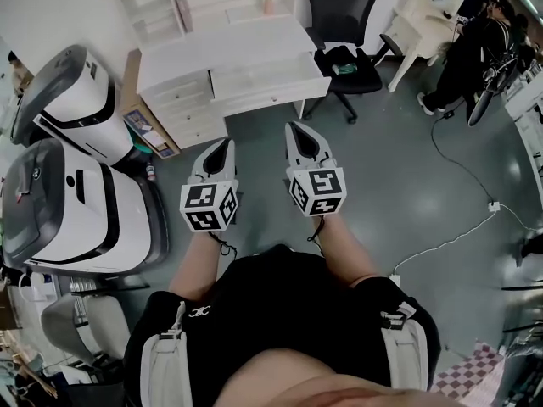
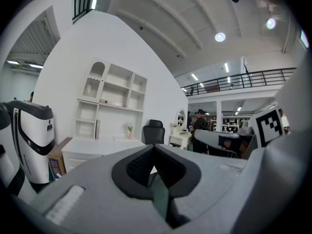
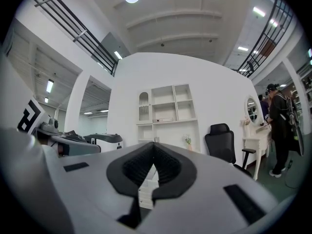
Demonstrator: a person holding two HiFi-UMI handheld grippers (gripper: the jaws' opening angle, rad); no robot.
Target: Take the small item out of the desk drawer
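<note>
both grippers held out over the grey floor (image 1: 399,159), well short of the white desk (image 1: 229,47). left gripper (image 1: 225,143) jaws pressed tip to tip, nothing between. right gripper (image 1: 293,128) likewise closed and empty. desk drawer (image 1: 267,76) stands pulled out; small item too far off to make out. black chair (image 1: 340,17) just beside the desk.

Black top (image 1: 280,312), grey left gripper (image 1: 222,147) and right gripper (image 1: 299,132) (square-marked cubes)

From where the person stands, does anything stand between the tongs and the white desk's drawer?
Nothing visible does. Only bare grey floor lies between the left tongs, the right tongs and the white desk's wide drawer. The black office chair stands off to one side.
</note>
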